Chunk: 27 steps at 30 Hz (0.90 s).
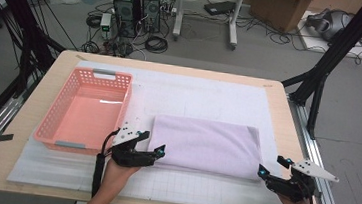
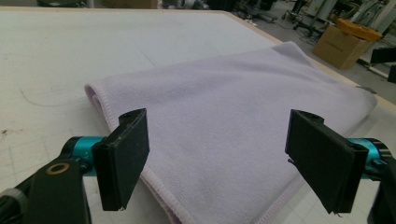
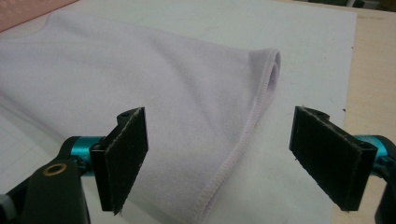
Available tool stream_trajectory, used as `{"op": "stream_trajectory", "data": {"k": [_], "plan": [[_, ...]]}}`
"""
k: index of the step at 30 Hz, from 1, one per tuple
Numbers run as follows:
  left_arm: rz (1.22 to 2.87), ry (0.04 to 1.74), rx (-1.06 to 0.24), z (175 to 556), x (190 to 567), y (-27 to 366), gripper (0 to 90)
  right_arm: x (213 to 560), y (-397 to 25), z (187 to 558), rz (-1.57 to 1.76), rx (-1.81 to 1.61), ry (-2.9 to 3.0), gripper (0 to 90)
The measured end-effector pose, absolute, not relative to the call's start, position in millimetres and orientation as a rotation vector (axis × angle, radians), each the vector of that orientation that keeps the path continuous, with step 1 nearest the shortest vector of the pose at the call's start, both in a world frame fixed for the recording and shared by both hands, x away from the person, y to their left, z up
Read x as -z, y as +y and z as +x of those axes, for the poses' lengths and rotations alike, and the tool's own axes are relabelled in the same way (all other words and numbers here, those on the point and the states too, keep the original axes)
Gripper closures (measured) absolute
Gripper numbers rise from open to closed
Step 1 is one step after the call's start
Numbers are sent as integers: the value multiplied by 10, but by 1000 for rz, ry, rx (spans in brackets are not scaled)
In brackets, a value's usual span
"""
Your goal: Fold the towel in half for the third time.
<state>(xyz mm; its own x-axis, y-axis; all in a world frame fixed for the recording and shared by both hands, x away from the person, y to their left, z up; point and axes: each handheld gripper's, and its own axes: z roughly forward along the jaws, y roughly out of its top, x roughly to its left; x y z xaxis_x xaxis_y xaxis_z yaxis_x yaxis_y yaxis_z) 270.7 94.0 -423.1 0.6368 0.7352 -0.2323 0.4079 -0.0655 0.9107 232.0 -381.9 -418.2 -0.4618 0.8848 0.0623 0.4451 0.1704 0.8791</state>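
The fingers (image 2: 122, 158) of the left gripper (image 1: 150, 152) stood wide apart, holding nothing, poised over the near left corner of the folded lilac terry towel (image 1: 205, 145). The right gripper (image 1: 268, 172) was spread just as wide at the towel's near right corner, its stitched hem running between the fingers (image 3: 122, 156). The towel lay flat on the white gridded mat (image 1: 189, 95) covering the pale wooden surface (image 1: 5, 158). Just beside its left edge sat a pink perforated plastic basket (image 1: 58, 103).

towel (image 1: 205, 145) folded, mid mat | l gripper (image 1: 156, 152) at its l corner | r gripper (image 1: 268, 172) at r corner | basket (image 1: 63, 102) left
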Motion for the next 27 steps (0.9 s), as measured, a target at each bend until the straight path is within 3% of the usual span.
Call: {"op": "stream_trajectory", "data": {"k": [15,27], "plan": [[1786,1002,-371,2700,4307,903,271,4190,-3772,2322,1223,-1233,2022,185],[1852,1119,-336,2716,4401,929,379,4199,-3635,2394,1204,-1244,2063,185]]}}
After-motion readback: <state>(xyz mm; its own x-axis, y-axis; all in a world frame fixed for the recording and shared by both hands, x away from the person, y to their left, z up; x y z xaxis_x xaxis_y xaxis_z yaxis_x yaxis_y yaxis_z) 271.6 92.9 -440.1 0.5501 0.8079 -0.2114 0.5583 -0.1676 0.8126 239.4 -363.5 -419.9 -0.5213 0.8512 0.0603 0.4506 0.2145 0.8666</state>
